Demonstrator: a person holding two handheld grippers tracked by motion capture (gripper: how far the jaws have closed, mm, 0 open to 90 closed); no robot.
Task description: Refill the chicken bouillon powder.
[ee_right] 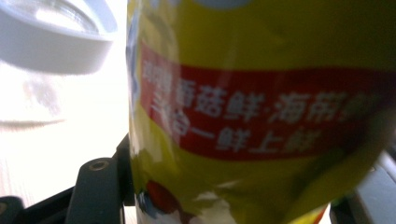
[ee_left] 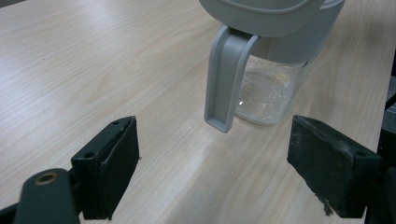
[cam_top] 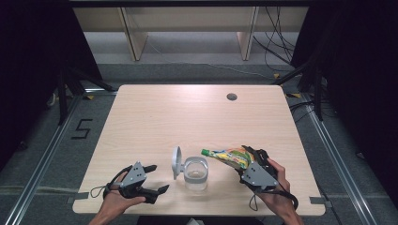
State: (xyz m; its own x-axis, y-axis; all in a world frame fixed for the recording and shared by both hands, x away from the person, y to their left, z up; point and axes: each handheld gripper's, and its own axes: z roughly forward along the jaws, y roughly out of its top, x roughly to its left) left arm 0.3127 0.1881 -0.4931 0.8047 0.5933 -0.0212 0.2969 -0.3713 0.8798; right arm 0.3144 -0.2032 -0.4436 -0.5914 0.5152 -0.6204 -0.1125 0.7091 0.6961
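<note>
High view: pouch [cam_top: 228, 156] clamped in right tool [cam_top: 248, 159]

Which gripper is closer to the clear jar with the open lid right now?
Right, though not by much. The right gripper, shut on the yellow pouch, is just right of the jar, the pouch's green cap nearly over it. The left gripper, open, sits farther off to its left.

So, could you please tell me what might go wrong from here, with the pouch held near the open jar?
1. The pouch is soft and lies tilted in the right gripper, its green cap toward the jar; it may sag or slip.
2. The cap appears to be on, so tipping now would likely pour nothing.
3. The left gripper is open and apart from the jar, whose lid stands up; a bump could shift or tip the unsteadied jar.
</note>
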